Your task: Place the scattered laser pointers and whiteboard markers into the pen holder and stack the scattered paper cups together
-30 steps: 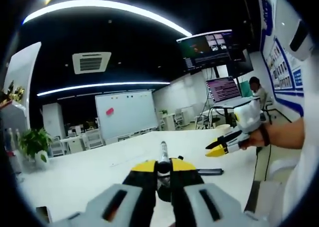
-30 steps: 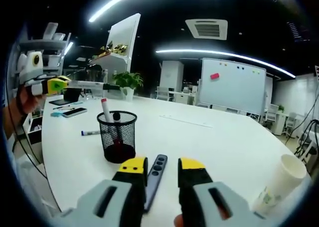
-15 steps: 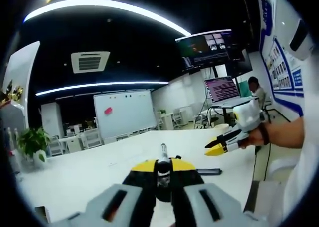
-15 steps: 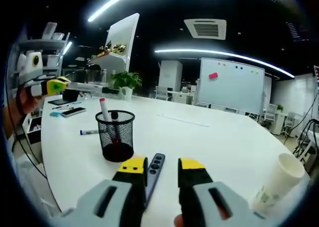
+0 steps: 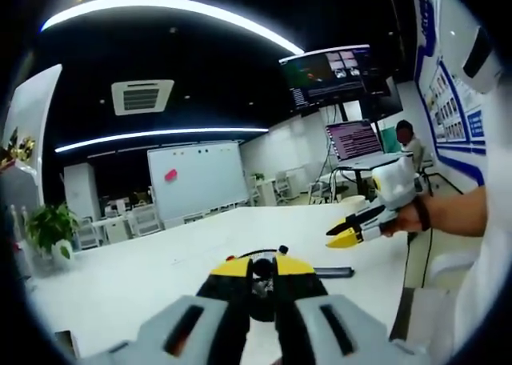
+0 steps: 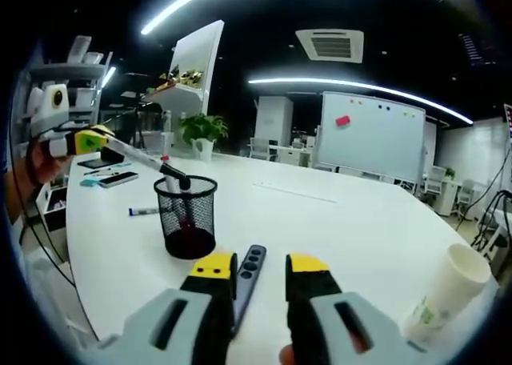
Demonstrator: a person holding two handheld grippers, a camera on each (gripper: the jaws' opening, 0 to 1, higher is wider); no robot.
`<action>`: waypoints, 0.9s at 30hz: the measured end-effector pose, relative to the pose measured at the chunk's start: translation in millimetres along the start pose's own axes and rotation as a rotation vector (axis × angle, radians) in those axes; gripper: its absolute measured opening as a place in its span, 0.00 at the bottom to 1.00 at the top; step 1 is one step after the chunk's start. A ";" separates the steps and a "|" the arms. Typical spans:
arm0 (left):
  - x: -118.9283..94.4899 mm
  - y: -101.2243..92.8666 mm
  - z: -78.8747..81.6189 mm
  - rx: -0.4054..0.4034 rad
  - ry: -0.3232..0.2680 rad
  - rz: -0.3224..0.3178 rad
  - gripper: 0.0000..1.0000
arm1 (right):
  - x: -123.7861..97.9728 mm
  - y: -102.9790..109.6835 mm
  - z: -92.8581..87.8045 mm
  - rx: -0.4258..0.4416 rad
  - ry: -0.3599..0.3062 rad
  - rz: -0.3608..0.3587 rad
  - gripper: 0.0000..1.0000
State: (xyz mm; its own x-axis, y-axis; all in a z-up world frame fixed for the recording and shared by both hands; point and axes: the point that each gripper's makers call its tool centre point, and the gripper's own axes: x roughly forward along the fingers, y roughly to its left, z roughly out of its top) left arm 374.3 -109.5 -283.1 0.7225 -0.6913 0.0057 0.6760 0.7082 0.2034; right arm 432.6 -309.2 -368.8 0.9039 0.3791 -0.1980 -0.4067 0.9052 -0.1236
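Left gripper clamps a marker tipped over the mesh pen holder; right gripper parted, empty; laser pointer, blue marker, paper cup outstanding.

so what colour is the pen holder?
Black wire mesh pen holder, clearest in the right gripper view.

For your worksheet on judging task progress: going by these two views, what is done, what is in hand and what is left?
Done: a marker already stands in the mesh pen holder. In hand: the left gripper tips a long marker over the holder's rim. Left: the blue marker, the black pointer by the open right gripper, and the paper cup.
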 end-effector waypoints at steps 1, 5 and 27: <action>0.3 0.1 -0.6 -0.001 0.001 -0.001 0.10 | -0.1 -0.1 -0.1 0.000 0.000 0.000 0.24; 1.2 0.4 -2.9 0.000 0.005 -0.003 0.10 | -0.4 -0.5 -0.4 -0.001 0.002 -0.002 0.24; 7.9 0.5 -2.1 0.002 0.012 -0.006 0.10 | -1.6 -5.2 -0.9 -0.001 0.001 -0.007 0.24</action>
State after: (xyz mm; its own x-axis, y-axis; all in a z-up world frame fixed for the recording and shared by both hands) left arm 380.7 -114.3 -284.9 0.7199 -0.6941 -0.0069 0.6803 0.7035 0.2056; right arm 433.1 -314.6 -368.7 0.9067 0.3721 -0.1984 -0.4001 0.9078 -0.1258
